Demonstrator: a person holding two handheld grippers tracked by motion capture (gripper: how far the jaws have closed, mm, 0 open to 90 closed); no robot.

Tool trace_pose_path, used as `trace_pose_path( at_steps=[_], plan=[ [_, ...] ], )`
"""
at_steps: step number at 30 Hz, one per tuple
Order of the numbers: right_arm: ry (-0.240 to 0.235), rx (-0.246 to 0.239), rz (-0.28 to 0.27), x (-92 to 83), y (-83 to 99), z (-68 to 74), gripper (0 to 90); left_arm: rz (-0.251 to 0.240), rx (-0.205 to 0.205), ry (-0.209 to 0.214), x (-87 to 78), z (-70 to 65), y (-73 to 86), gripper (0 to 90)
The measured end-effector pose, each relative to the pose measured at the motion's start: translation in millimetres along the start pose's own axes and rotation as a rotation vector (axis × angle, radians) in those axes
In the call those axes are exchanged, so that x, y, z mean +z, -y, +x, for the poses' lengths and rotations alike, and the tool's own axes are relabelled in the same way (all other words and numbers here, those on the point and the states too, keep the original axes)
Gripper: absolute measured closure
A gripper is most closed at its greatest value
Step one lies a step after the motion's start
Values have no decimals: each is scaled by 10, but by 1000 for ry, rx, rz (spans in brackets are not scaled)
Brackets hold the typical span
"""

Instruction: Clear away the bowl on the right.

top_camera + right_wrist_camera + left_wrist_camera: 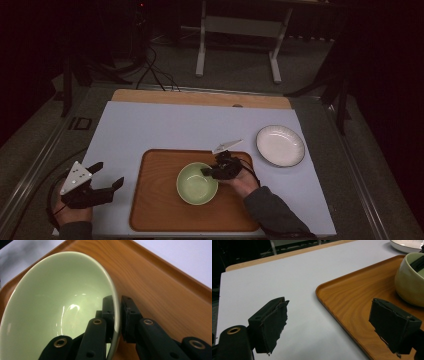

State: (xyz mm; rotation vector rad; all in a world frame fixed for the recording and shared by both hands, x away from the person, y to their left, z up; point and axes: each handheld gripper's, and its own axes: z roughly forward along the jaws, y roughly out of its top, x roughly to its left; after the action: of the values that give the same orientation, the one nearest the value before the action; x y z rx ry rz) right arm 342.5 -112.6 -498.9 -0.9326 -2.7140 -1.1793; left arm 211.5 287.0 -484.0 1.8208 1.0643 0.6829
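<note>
Right gripper view: bowl (pixel 55 312) rim inside gripper (pixel 117 310) (clamped)

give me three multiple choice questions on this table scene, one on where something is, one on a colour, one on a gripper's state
1. Where does the green bowl sit?
A. on the wooden tray
B. on the white plate
C. on the bare mat

2. What colour is the plate beside the tray?
A. black
B. white
C. orange

3. How does the right gripper stand?
A. wide open above the plate
B. shut on nothing
C. shut on the bowl's rim

Answers:
1 A, the high view shows the bowl inside the tray's edge.
2 B, the plate is white with a dark rim.
3 C, in the right gripper view one jaw is inside the rim and one outside.
</note>
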Motion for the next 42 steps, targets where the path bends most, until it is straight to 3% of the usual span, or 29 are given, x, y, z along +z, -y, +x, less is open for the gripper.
trace_pose_path(
  at_steps=[3, 11, 16, 20, 27, 42],
  plan=[
    [12, -13, 17, 24, 16, 18, 830, 1, 0, -1, 0, 1, 0, 146],
    [26, 8, 22, 70, 30, -10, 819, 0, -1, 0, -4, 5, 1, 146],
    [28, -4, 10, 35, 29, -12, 713, 1, 0, -1, -3, 3, 0, 146],
    [59, -32, 11, -18, 19, -7, 634, 1, 0, -2, -2, 1, 0, 146],
    [79, -99, -18, -171, -19, 44, 570, 1, -1, -3, -7, 2, 2, 146],
    [136, -126, -99, -569, -31, -36, 544, 0, -2, -5, -12, 2, 2, 146]
  ],
)
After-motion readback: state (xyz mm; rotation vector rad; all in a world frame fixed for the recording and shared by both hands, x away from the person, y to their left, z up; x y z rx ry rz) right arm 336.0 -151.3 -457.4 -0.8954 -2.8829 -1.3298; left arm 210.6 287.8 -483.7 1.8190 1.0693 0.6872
